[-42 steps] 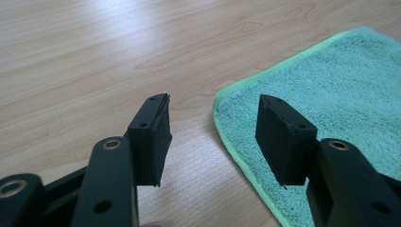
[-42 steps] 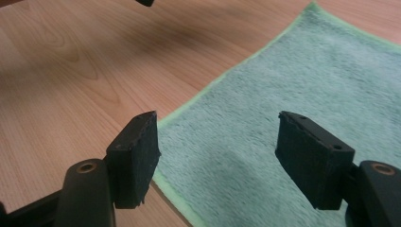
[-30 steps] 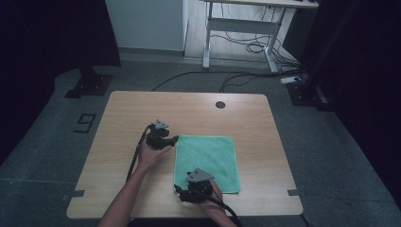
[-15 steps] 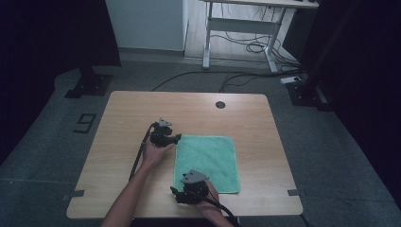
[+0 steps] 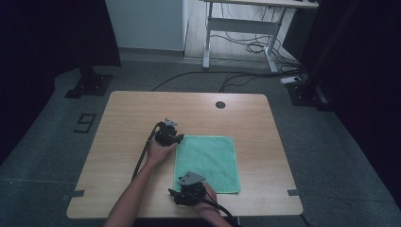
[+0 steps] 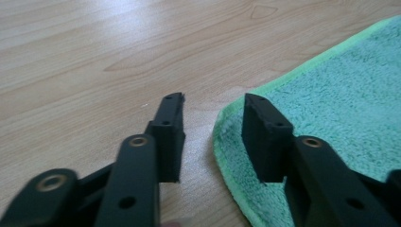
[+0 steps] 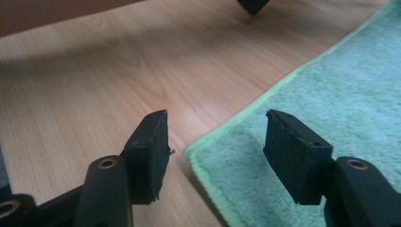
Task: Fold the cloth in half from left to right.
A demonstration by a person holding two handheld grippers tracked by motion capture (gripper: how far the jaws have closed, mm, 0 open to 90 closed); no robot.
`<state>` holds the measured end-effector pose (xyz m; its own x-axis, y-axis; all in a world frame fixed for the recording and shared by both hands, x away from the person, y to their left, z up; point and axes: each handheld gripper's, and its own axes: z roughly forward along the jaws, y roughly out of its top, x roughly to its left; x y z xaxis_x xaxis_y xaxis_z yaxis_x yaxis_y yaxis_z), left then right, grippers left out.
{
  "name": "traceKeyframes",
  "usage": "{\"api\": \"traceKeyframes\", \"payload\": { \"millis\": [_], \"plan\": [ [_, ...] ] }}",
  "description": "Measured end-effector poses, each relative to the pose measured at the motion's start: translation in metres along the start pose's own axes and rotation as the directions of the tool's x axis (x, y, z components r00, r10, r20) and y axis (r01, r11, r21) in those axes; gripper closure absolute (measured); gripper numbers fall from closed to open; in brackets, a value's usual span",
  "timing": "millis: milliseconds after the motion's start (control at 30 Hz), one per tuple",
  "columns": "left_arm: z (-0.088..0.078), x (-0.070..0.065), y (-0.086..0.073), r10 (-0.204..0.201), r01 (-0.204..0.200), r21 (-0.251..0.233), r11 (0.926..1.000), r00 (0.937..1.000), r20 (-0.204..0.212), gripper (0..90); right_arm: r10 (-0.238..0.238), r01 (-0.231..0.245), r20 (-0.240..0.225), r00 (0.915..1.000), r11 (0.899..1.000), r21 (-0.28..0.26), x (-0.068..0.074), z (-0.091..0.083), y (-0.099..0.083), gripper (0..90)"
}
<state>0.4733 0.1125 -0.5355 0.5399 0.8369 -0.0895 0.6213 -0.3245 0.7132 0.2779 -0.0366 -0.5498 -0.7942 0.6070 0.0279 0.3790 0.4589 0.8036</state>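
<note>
- We see the green towel (image 5: 206, 163) lying flat, near right on the worktop (image 5: 132, 118).
- Left gripper (image 6: 215, 101) has just been closing, fingers narrowing astride the far-left corner, not yet pinching.
- Right gripper (image 7: 215, 118), closing too, brackets the near-left corner: a fold looks imminent.

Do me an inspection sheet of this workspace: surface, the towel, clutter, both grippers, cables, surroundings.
Surface: light wooden table, with a round dark grommet near the far edge.
Job's things: green towel lying flat, unfolded, right of centre.
Clutter: nothing seen.
Grippers: left gripper at the towel's far left corner, jaws just closing, one on each side of the hem, not yet pinching. Right gripper at the near left corner, jaws also closing, astride the edge, not pinching.
Cables: black cable trails from the left gripper along the forearm; more lie on the floor beyond.
Surroundings: grey floor, white desk frame, dark curtains.
</note>
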Motion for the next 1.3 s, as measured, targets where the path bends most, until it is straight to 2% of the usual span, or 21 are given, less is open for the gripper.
{"api": "traceKeyframes", "payload": {
  "millis": [133, 233, 600, 1000, 1300],
  "plan": [
    [0.003, -0.001, -0.001, -0.005, 0.005, 0.017, 0.9998, 1.0000, 0.004, 66.7, -0.019, 0.019, -0.004, 0.9998, 1.000, 0.019, 0.003, 0.002, 0.000, 43.7],
    [0.004, -0.002, -0.002, -0.007, 0.007, 0.026, 0.9996, 0.9999, 0.015, 70.2, -0.012, 0.012, 0.003, 0.9999, 0.999, 0.043, 0.003, 0.003, 0.000, 46.0],
    [0.003, -0.003, -0.002, 0.007, -0.009, 0.030, 0.9995, 0.9990, 0.044, 85.7, -0.018, 0.016, 0.032, 0.9993, 0.999, 0.041, 0.002, 0.002, -0.001, 62.7],
    [0.001, -0.004, -0.001, 0.010, -0.012, 0.029, 0.9995, 0.9987, 0.051, 88.9, -0.009, 0.008, 0.011, 0.9999, 1.000, 0.029, 0.001, 0.001, -0.001, 85.6],
    [-0.009, -0.006, 0.003, 0.015, -0.015, 0.010, 0.9998, 0.9984, 0.055, 89.0, 0.004, -0.004, 0.009, 1.0000, 1.000, -0.011, -0.001, -0.007, 0.001, 88.0]
  ]
}}
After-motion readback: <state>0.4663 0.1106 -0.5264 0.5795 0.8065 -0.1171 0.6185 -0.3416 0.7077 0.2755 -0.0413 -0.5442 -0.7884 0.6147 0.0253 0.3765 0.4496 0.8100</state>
